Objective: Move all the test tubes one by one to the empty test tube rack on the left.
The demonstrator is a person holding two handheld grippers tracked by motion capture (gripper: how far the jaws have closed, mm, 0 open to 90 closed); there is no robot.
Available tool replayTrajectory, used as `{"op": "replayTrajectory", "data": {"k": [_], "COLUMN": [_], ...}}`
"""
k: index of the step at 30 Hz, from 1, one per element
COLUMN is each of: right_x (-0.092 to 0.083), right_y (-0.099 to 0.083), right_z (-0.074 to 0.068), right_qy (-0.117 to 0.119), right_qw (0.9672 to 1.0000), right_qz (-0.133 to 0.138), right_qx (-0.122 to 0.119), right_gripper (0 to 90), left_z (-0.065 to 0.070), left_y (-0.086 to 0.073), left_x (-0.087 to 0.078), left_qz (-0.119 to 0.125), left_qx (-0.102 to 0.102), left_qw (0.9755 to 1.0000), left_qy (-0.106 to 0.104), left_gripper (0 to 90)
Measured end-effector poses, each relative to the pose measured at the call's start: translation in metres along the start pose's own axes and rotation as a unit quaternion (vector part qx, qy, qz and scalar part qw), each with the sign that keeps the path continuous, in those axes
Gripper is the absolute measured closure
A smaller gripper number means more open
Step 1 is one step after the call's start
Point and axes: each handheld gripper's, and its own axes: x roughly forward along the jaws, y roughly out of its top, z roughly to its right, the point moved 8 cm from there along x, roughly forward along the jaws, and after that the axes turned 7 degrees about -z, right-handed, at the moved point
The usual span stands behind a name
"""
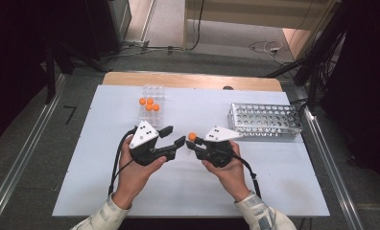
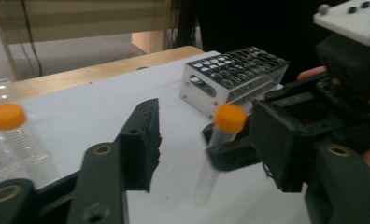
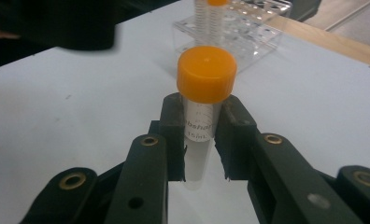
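A clear tube with an orange cap (image 1: 192,137) stands upright in my right gripper (image 1: 190,142), which is shut on it just below the cap. In the right gripper view, the two pads of my right gripper (image 3: 202,109) press on the tube (image 3: 199,154) from both sides, above the white table. My left gripper (image 1: 173,135) is open, its tips a short way left of the tube. In the left gripper view, the held tube (image 2: 220,140) shows between the spread jaws of my left gripper (image 2: 204,107), and they do not touch it.
A clear rack (image 1: 151,108) holding several orange-capped tubes stands at the back left of the white board (image 1: 106,191). A perforated metal rack (image 1: 265,120) lies at the back right. Table edges and floor rails run along both sides.
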Motion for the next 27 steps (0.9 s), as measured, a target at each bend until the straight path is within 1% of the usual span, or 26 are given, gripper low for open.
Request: {"op": "replayTrajectory", "data": {"k": [2, 5, 7, 9, 11, 14, 16, 17, 19, 20, 21, 22, 24, 26, 27], "right_x": [0.005, 0.009, 0.012, 0.014, 0.015, 0.016, 0.016, 0.016, 0.014, 0.013, 0.011, 0.009, 0.004, -0.002, -0.005], "right_y": [0.004, 0.009, 0.012, 0.013, 0.013, 0.012, 0.011, 0.011, 0.009, 0.008, 0.006, 0.004, -0.002, -0.009, -0.014], "right_z": [-0.009, -0.02, -0.024, -0.025, -0.026, -0.026, -0.027, -0.028, -0.027, -0.026, -0.024, -0.02, -0.011, -0.001, 0.005], "right_qy": [0.007, 0.016, 0.021, 0.02, 0.022, 0.021, 0.024, 0.027, 0.024, 0.021, 0.021, 0.018, 0.009, 0.004, -0.001], "right_qw": [1.0, 0.9997, 0.9996, 0.9996, 0.9996, 0.9996, 0.9995, 0.9994, 0.9995, 0.9996, 0.9996, 0.9998, 0.9999, 0.9998, 0.9997], "right_qz": [0.001, 0.004, 0.006, 0.005, 0.004, 0.001, 0.0, 0.0, -0.005, -0.005, -0.006, -0.007, -0.012, -0.016, -0.017], "right_qx": [-0.006, -0.015, -0.018, -0.021, -0.018, -0.021, -0.021, -0.019, -0.02, -0.018, -0.016, -0.008, 0.0, 0.011, 0.015], "right_gripper": [71.9, 71.9, 71.9, 71.8, 71.9, 71.8, 70.0, 65.2, 49.5, 45.5, 42.2, 39.0, 35.5, 32.9, 32.0], "left_z": [0.002, 0.001, 0.0, -0.003, -0.005, -0.005, -0.005, -0.006, -0.011, -0.014, -0.019, -0.024, -0.036, -0.051, -0.056], "left_y": [-0.003, -0.007, -0.009, -0.01, -0.011, -0.012, -0.011, -0.011, -0.008, -0.007, -0.006, -0.005, -0.003, 0.0, 0.001], "left_x": [0.004, 0.009, 0.011, 0.011, 0.011, 0.011, 0.01, 0.009, 0.005, 0.004, 0.001, -0.002, -0.007, -0.014, -0.016], "left_qz": [-0.009, -0.018, -0.023, -0.025, -0.027, -0.032, -0.03, -0.03, -0.025, -0.022, -0.02, -0.018, -0.014, -0.005, -0.002], "left_qx": [0.007, 0.007, 0.008, 0.01, 0.009, 0.013, 0.011, 0.011, 0.006, 0.005, 0.001, -0.002, -0.009, -0.023, -0.029], "left_qw": [0.9999, 0.9998, 0.9997, 0.9996, 0.9996, 0.9994, 0.9995, 0.9995, 0.9996, 0.9997, 0.9997, 0.9996, 0.9993, 0.9986, 0.9982], "left_qy": [-0.003, -0.005, -0.004, 0.002, 0.002, 0.004, 0.001, 0.001, 0.006, 0.009, 0.014, 0.021, 0.032, 0.047, 0.052], "left_gripper": [51.2, 58.0, 62.1, 67.9, 69.3, 69.9, 70.1, 70.2, 70.2, 70.2, 70.2, 70.2, 70.2, 70.2, 70.2]}}
